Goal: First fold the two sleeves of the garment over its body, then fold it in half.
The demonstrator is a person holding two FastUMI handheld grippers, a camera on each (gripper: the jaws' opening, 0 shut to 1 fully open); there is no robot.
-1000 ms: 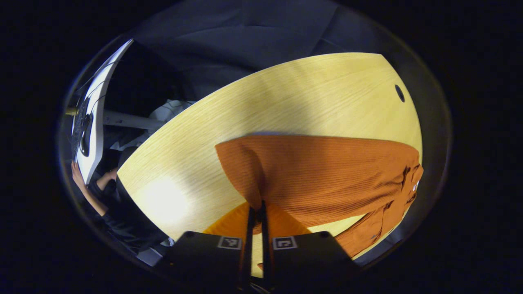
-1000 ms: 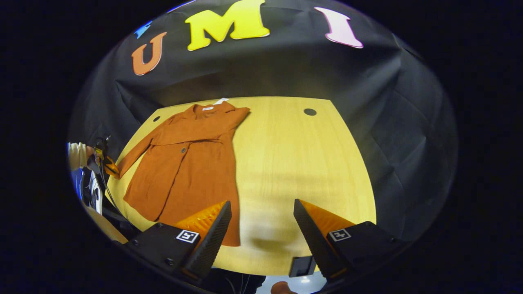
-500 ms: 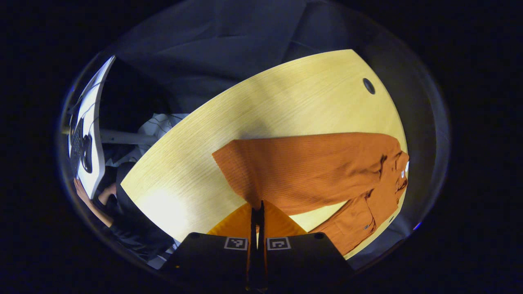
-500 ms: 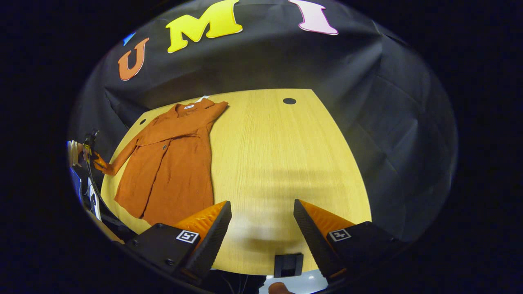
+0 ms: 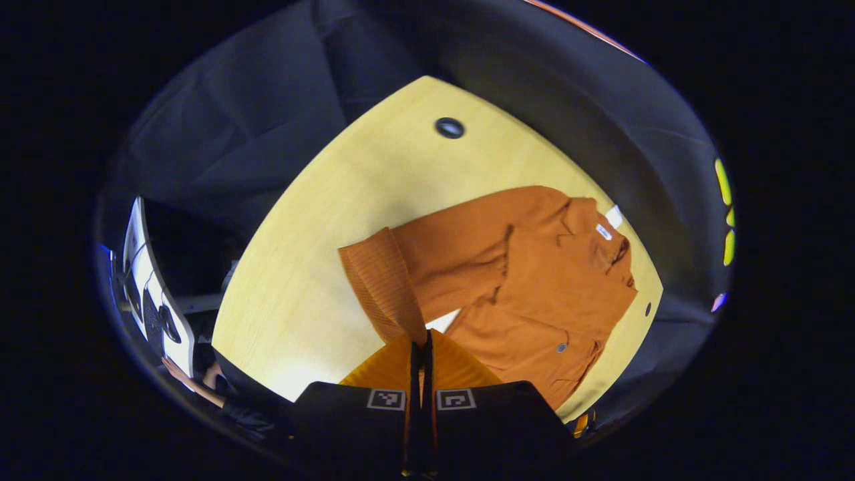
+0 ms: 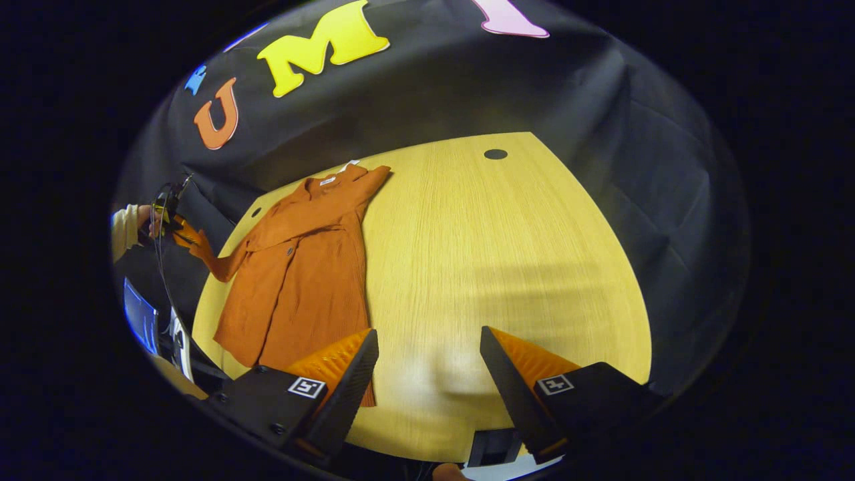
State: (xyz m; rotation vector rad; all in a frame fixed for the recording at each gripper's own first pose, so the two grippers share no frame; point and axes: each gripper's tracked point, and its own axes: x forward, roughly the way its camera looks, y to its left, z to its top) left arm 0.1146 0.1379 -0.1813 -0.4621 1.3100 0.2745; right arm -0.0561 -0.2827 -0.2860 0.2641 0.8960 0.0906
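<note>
Table (image 6: pixel 494 254): light wood-grain top with rounded corners, standing against the black cloth wall (image 6: pixel 634 160) of the booth. Two dark round grommet holes near the far edge, one at far right (image 6: pixel 495 153), one at far left (image 6: pixel 256 212). Lying on it: one rust-orange garment (image 6: pixel 300 280), buttoned front up, collar toward the far edge, hem toward the near edge, occupying the left portion. Remaining surface to the right is bare wood.

We see bare wooden table (image 6: pixel 507 254) stretching wide to the right of the orange garment (image 6: pixel 300 280), open for passing, the black cloth wall (image 6: pixel 654 167) closing it behind and at the right side.
</note>
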